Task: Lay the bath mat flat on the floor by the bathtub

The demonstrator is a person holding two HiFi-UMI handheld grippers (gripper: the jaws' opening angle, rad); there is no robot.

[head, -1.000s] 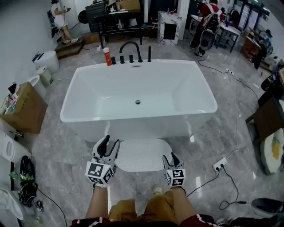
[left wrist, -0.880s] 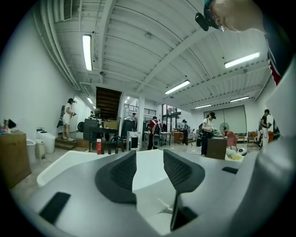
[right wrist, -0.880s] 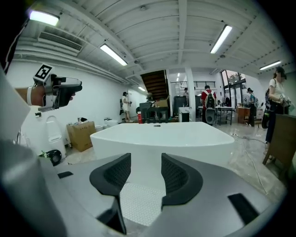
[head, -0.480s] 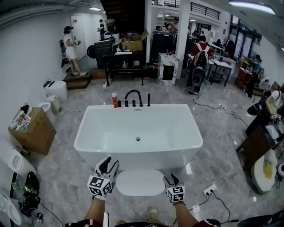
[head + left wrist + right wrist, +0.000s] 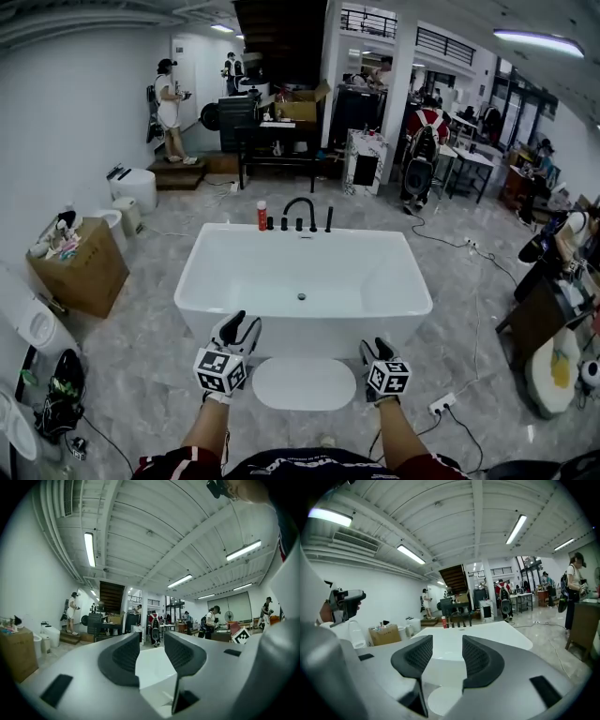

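Lying flat by the bathtub [image 5: 302,281], the bath mat [image 5: 304,383] sits between left gripper [image 5: 246,322] and right gripper [image 5: 373,346], jaws apart.

Bright ceiling strip lights [image 5: 519,524] (fisheye-warped edges)

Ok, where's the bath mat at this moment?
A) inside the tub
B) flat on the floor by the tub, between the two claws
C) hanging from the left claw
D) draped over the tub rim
B: the head view shows the white bath mat lying flat on the floor by the bathtub, with the left claw and right claw open and empty on either side.
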